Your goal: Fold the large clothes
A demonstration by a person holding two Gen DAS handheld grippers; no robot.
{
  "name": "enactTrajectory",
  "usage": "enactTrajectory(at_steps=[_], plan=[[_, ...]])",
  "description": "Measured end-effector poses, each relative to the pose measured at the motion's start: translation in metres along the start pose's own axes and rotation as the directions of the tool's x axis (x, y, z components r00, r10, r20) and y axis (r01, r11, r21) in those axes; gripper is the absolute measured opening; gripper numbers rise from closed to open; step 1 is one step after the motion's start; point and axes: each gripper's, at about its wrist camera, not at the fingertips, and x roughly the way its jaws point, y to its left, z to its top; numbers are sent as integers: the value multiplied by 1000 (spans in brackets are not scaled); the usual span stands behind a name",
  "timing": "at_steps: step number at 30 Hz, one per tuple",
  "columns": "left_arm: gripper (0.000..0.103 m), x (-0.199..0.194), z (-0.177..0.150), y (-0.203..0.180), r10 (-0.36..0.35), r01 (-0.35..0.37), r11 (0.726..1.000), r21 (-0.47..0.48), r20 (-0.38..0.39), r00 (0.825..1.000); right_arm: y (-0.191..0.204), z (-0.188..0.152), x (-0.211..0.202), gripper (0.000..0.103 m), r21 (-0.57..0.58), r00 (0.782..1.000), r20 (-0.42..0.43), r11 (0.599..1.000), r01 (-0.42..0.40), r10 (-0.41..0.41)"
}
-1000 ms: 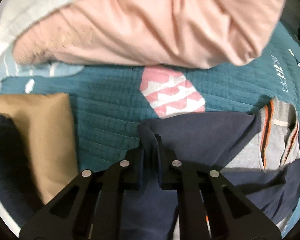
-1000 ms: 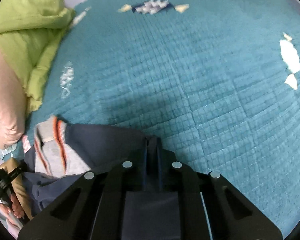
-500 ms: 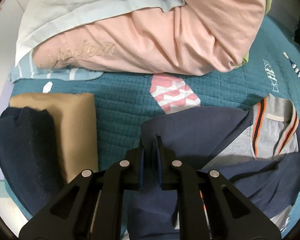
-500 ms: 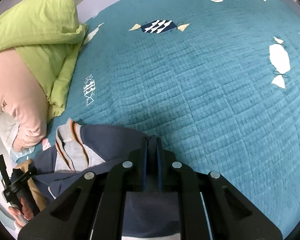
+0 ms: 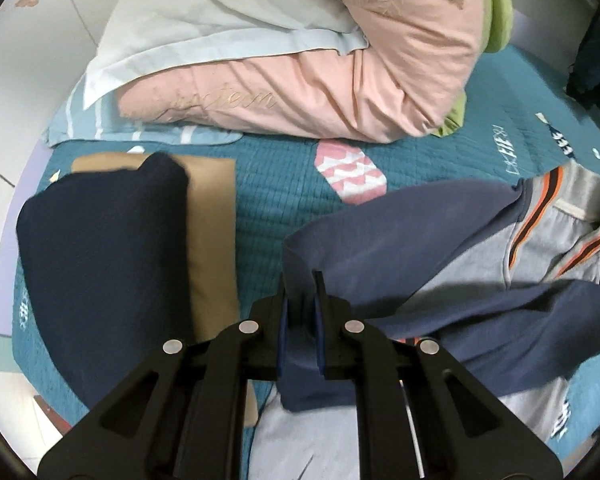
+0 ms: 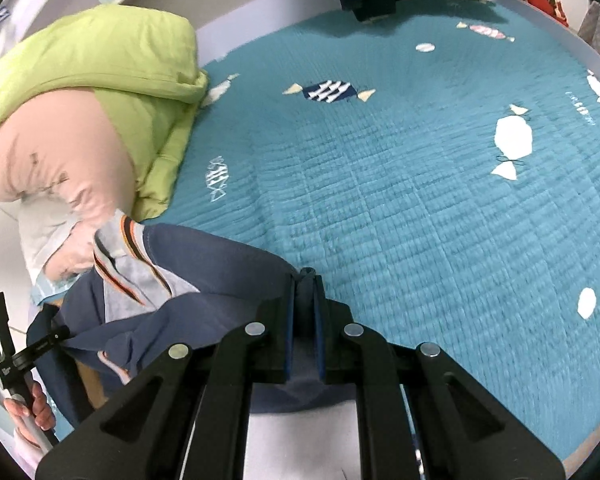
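Tension matters: left gripper [image 5: 300, 312] and right gripper [image 6: 303, 312] each pinch a navy sweatshirt [image 5: 440, 240] shoulder, its body apparently hanging beneath them; keep both level when lowering.

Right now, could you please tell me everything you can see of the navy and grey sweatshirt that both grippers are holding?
The sweatshirt looks like soft jersey knit: navy shoulders and sleeves, grey body, and a grey collar striped orange and dark. It is rumpled and partly lifted off the teal quilt, collar pointing toward the pink pillow. The left gripper and the right gripper each pinch a bunched navy fold between their fingers. One sleeve drapes across its grey front.
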Motion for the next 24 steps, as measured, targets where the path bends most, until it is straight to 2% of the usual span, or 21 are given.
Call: enactTrajectory(at_steps=[5, 13, 17, 22, 24], plan=[[11, -35, -25, 16, -47, 48, 999, -22, 44, 998, 1, -29, -36, 8, -6, 1000, 24, 1000, -9, 9], [11, -77, -88, 27, -49, 45, 998, 46, 85, 995, -4, -94, -84, 7, -29, 999, 48, 1000, 0, 1], [11, -84, -130, 38, -66, 62, 996, 63, 72, 995, -8, -134, -100, 7, -50, 999, 40, 999, 12, -10], [12, -74, -199, 48, -66, 63, 992, 109, 26, 997, -23, -187, -98, 7, -76, 999, -22, 996, 46, -48], [12, -64, -223, 50, -33, 32, 991, 127, 1, 999, -29, -210, -91, 7, -89, 995, -61, 994, 70, -76]])
